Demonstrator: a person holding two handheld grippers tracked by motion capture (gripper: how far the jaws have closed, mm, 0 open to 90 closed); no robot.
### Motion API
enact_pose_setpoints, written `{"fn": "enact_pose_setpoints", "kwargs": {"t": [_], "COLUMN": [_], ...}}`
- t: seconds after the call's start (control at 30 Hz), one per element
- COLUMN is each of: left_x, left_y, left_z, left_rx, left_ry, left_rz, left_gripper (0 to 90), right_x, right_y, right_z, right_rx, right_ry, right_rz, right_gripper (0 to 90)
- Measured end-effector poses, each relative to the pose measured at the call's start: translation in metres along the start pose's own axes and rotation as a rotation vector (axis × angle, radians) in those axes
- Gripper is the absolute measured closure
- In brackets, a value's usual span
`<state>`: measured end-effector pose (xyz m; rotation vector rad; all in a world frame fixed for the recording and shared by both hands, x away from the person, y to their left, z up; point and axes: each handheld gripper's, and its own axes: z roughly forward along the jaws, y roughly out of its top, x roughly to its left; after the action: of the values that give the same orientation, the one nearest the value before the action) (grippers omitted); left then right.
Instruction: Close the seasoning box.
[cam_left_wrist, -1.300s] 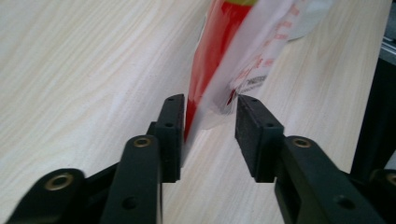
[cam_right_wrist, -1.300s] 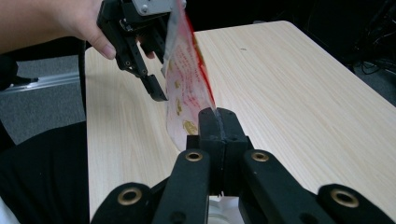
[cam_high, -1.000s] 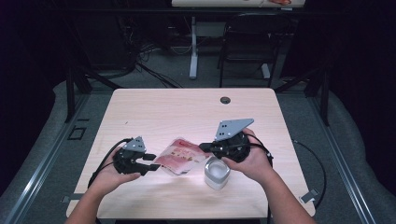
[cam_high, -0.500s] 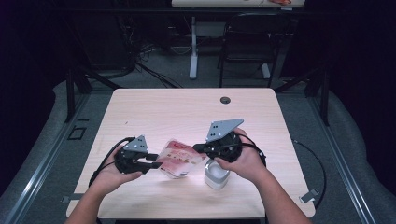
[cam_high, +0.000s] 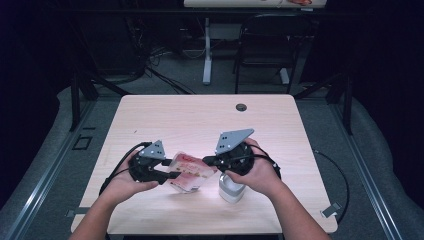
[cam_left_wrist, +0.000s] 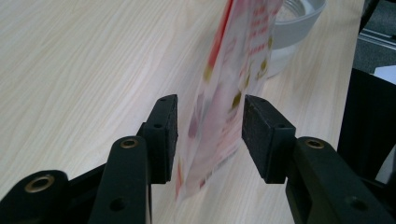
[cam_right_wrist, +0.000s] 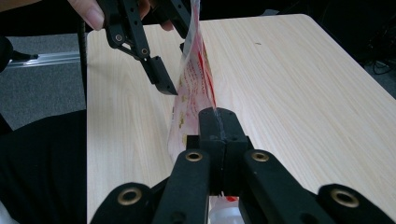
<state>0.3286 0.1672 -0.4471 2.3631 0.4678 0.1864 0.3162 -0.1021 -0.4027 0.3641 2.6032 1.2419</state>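
Pale tabletop (cam_high: 190, 120): right hand-held gripper (cam_right_wrist: 217, 122) pinches the pouch (cam_left_wrist: 229, 93); left hand-held gripper (cam_left_wrist: 208, 133), jaws just reopened, straddles it loosely, so regripping likely comes next.

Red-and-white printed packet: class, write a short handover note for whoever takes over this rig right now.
Right claw: shut on the red-and-white printed plastic packet, holding one edge above the pale wooden table.
Left claw: jaws have just been opening; packet sits between the pads, unpressed.
Clear round plastic jar: stands open under the right hand.
Done: packet lifted.
Left, probably: regrip, open packet, empty into jar.
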Motion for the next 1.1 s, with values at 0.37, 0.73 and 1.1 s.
{"fn": "enact_pose_setpoints", "kwargs": {"t": [0.37, 0.73, 1.1], "left_x": [-0.004, -0.004, -0.006], "left_y": [0.004, -0.008, -0.024], "left_z": [0.004, 0.002, -0.002], "left_rx": [0.024, -0.014, -0.046], "left_ry": [-0.008, -0.015, -0.019], "left_rz": [0.036, 0.027, 0.009], "left_gripper": [73.5, 80.5, 79.3], "right_x": [0.002, 0.004, 0.006], "right_y": [0.0, 0.002, 0.005], "right_z": [0.006, 0.01, 0.015], "right_rx": [0.005, -0.011, -0.047], "right_ry": [0.005, 0.019, 0.053], "right_rz": [-0.002, 0.007, 0.036], "right_gripper": [90.0, 88.3, 77.3]}}
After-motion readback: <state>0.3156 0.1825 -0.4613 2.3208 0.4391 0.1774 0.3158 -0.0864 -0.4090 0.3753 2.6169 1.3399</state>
